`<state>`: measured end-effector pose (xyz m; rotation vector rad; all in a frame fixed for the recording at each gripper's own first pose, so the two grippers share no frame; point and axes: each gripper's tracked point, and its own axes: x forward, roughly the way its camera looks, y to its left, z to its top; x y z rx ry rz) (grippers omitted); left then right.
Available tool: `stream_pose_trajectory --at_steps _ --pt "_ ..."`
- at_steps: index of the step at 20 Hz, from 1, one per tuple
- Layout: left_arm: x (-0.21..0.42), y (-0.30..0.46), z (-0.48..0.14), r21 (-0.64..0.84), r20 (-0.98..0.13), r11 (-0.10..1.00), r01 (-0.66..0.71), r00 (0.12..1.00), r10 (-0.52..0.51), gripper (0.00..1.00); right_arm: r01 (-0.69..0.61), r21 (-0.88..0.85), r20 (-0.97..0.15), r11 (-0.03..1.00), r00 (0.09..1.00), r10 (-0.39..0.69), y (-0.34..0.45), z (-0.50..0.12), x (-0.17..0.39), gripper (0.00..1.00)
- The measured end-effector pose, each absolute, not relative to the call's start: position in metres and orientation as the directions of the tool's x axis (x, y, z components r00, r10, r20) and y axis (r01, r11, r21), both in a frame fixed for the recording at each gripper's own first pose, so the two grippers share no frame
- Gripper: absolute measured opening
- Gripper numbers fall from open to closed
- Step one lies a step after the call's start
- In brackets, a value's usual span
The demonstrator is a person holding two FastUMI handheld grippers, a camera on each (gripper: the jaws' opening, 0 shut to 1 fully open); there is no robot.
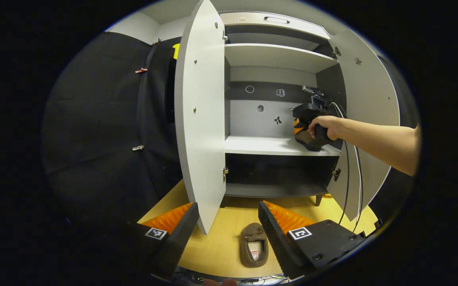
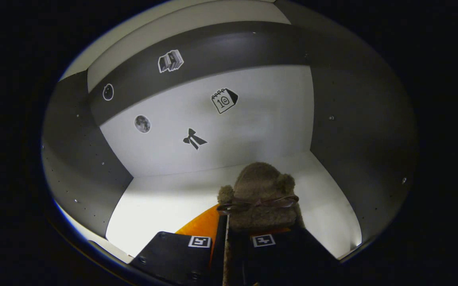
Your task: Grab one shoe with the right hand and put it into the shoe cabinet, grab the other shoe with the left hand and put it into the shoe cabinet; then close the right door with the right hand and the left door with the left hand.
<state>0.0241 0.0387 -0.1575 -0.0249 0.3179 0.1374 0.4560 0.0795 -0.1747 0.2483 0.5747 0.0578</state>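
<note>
right tool (image 2: 223, 238) clamped on a brown shoe (image 2: 259, 194) over the cabinet's middle shelf (image 2: 165, 198) — toe pointing to the back; left tool (image 1: 229, 226) gapes empty, second shoe (image 1: 254, 244) lengthwise on the floor just below it.

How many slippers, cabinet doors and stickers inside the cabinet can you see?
Brown fuzzy slippers: 2, one on the floor, one held by the right gripper over the middle shelf.
Cabinet doors: 2, left door and right door, both open.
Stickers: 5, e.g. the bow.
Total: 9
</note>
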Motion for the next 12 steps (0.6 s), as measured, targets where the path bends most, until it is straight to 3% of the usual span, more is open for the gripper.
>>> stream_pose_trajectory --at_steps 3,6,10,12 --pt "0.022 0.039 -0.158 0.001 -0.321 0.990 -0.138 0.938 0.131 0.95 -0.002 0.264 -0.532 0.965 0.834 0.147 0.087 -0.165 0.443 0.46" --pt "0.021 0.041 -0.154 0.012 -0.324 0.991 -0.135 0.937 0.131 0.95 -0.041 0.240 -0.519 0.970 0.839 0.164 0.091 -0.153 0.427 0.87" --pt "0.018 0.040 -0.150 0.011 -0.318 0.992 -0.129 0.940 0.125 0.95 -0.074 0.224 -0.503 0.972 0.845 0.180 0.092 -0.141 0.400 0.96" --pt "0.016 0.040 -0.151 0.011 -0.316 0.993 -0.118 0.942 0.115 0.95 -0.092 0.210 -0.465 0.973 0.867 0.182 0.092 -0.125 0.383 0.96"
